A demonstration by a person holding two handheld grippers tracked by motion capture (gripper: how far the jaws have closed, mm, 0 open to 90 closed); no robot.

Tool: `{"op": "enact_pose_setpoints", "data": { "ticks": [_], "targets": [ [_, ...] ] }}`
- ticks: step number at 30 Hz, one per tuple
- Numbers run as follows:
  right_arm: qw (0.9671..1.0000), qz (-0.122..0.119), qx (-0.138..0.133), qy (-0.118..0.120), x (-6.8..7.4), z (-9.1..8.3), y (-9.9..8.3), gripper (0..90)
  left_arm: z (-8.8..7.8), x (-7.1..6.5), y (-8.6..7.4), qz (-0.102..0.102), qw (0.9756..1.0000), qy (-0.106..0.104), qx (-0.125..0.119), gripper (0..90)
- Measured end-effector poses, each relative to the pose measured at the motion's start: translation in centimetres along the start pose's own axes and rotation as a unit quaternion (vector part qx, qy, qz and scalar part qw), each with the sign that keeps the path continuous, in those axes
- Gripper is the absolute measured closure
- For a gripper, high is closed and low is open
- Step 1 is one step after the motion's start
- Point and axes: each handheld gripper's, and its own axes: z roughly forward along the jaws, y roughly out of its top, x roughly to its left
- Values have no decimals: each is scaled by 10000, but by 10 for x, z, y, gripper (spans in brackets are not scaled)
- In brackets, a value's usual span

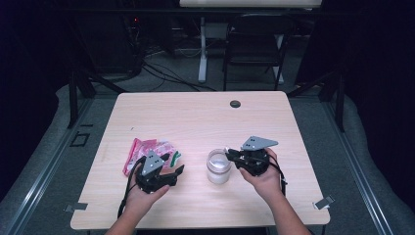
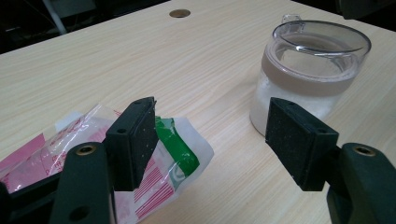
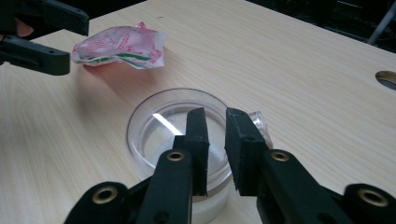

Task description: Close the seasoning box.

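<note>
A: Where's the jar (image 1: 218, 166)?
B: Mid-table, toward the near edge. The right gripper (image 3: 217, 122), jaws narrow and empty, hovers over its lid, probably to work it.
A: And the left gripper (image 2: 212, 135)?
B: Wide, empty, over the packets (image 1: 147, 152), probably waiting.

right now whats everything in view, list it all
jar: 1, clear with white contents, table middle, lid shut
packets: a small pile, pink, white and green, left of the jar
table: 1, light wood, dark round hole at far edge
folding chair: 1, dark, behind the table
left tongs: 1, black, open, over the packets' edge
right tongs: 1, black, slightly apart, at the jar's lid
hands: 2, near edge
</note>
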Motion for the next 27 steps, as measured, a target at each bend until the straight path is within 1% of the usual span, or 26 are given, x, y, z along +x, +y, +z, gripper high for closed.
{"op": "enact_pose_setpoints", "data": {
  "ticks": [1,2,5,6,7,8,9,12,15,16,18,19,21,22,23,24,25,26,27],
  "targets": [
    [10000,-17,18,3,1,-1,0,777,1,0,0,-12,10000,-8,-6,338],
    [10000,-19,8,34,2,-2,-1,748,1,1,1,12,10000,-13,-1,338],
    [10000,-28,-4,36,2,-4,-1,725,2,0,2,-8,10000,-10,-7,339],
    [10000,-44,-10,57,3,-5,-1,677,3,1,3,-5,10000,24,36,339],
    [9999,-80,2,80,3,-6,-1,653,3,1,3,-5,10000,24,36,342],
    [9999,-111,-3,65,4,-7,-1,635,3,1,4,-52,10000,58,43,344],
    [9999,-111,-3,65,4,-7,-1,635,3,1,4,-52,10000,58,43,345],
    [9998,-159,60,74,5,-8,-1,590,2,3,6,-59,10000,77,13,345],
    [9997,-197,71,109,6,-11,0,574,0,5,9,-169,9998,56,-18,348],
    [9997,-149,131,156,6,-14,2,561,-1,6,10,-205,9998,45,-21,348],
    [9996,-134,172,160,7,-17,6,551,-4,9,13,-250,9996,77,-65,349],
    [9997,-123,148,131,8,-19,8,547,-6,11,17,-265,9995,122,-95,349],
    [9998,-116,125,132,9,-22,10,536,-8,12,18,-269,9995,136,-101,349],
    [10000,-28,49,58,9,-27,14,510,-12,16,22,-316,9992,176,-140,349],
    [10000,-28,49,58,9,-27,14,510,-12,16,22,-316,9992,176,-140,349],
    [10000,27,-34,-29,7,-33,19,496,-16,22,25,-377,9989,224,-190,349],
    [10000,27,-34,-29,7,-33,19,496,-16,22,25,-377,9989,224,-190,349],
    [9999,91,-90,-111,4,-38,22,486,-21,28,27,-447,9983,296,-215,352],
    [9999,91,-90,-111,4,-38,22,486,-21,28,27,-447,9983,296,-215,357]
  ]
}}
